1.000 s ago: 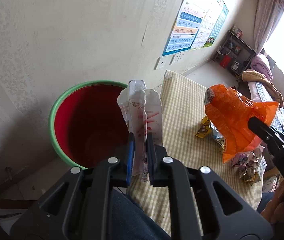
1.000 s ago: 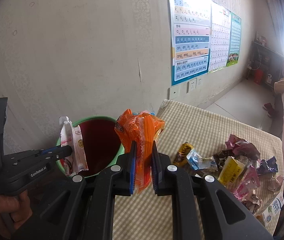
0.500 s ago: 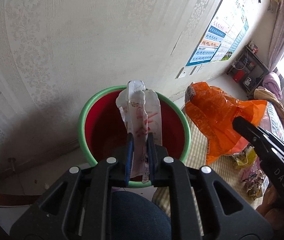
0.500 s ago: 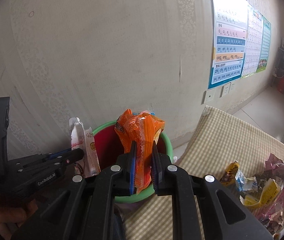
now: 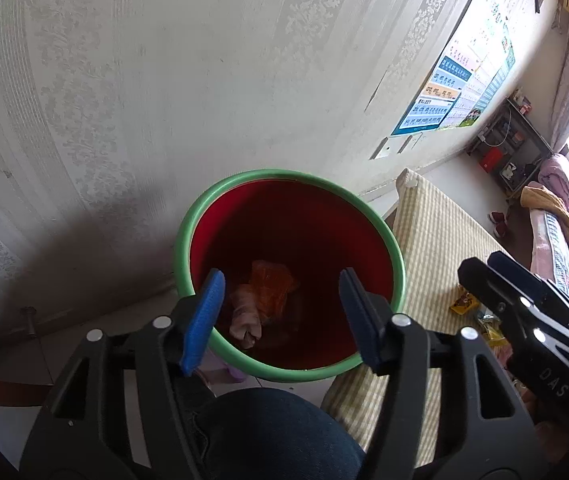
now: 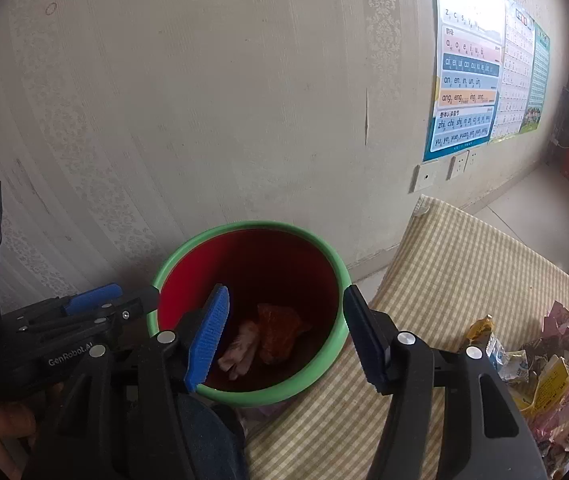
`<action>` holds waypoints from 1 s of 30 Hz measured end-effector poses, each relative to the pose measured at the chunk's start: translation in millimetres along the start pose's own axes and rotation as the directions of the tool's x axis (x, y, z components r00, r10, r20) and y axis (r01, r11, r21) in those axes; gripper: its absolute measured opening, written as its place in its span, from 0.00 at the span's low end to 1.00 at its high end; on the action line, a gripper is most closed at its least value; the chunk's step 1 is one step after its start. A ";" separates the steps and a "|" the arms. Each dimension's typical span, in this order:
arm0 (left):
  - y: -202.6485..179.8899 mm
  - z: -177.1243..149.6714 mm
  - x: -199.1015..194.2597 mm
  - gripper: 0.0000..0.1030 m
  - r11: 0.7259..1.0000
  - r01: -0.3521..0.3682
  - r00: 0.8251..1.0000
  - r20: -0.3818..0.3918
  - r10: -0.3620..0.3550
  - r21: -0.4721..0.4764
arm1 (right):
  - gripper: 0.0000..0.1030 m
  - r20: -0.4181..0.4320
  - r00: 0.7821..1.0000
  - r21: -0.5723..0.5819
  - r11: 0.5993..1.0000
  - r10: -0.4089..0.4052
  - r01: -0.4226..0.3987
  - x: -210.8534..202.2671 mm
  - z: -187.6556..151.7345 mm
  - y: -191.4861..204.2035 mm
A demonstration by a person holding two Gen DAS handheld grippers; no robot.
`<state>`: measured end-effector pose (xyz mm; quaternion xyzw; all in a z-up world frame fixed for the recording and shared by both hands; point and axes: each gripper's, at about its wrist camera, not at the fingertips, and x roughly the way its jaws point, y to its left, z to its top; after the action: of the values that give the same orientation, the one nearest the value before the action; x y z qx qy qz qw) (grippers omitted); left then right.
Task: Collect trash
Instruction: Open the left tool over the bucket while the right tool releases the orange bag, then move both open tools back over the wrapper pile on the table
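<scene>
Checked tablecloth (image 6: 464,280) bears a wrapper pile (image 6: 544,364), right view only; both tongs opening, empty.

Both wrist views look steeply down, close above bucket (image 5: 188,240) (image 6: 326,256); shared: bucket, wall.

1 bucket (image 5: 290,374), 2 wrappers (image 5: 270,288)

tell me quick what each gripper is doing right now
left gripper: jaws opening, nothing between them, over the bin.
right gripper: jaws opening, nothing between them, over the same bin.
</scene>
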<state>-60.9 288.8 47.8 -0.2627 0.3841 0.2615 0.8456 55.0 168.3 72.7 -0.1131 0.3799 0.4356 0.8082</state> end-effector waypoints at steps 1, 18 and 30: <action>0.0 0.1 -1.2 0.64 1.000 0.000 1.000 0.003 0.000 -0.002 | 0.59 0.000 1.000 0.001 1.000 -0.003 0.003 -2.1 -1.7 -1.7; -62.8 -18.0 -17.8 0.91 0.992 0.064 0.998 0.002 -0.064 0.105 | 0.72 0.028 0.995 0.092 0.992 -0.094 0.092 -64.3 -34.8 -47.8; -148.8 -55.9 -18.2 0.94 0.957 0.157 0.988 -0.048 -0.150 0.244 | 0.75 0.021 0.963 0.241 0.936 -0.269 0.256 -137.6 -91.3 -130.1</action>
<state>-4.0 140.4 66.6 -0.1882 0.4043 0.1412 0.8838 65.0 -41.1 88.8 -0.0542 0.3886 0.2785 0.8766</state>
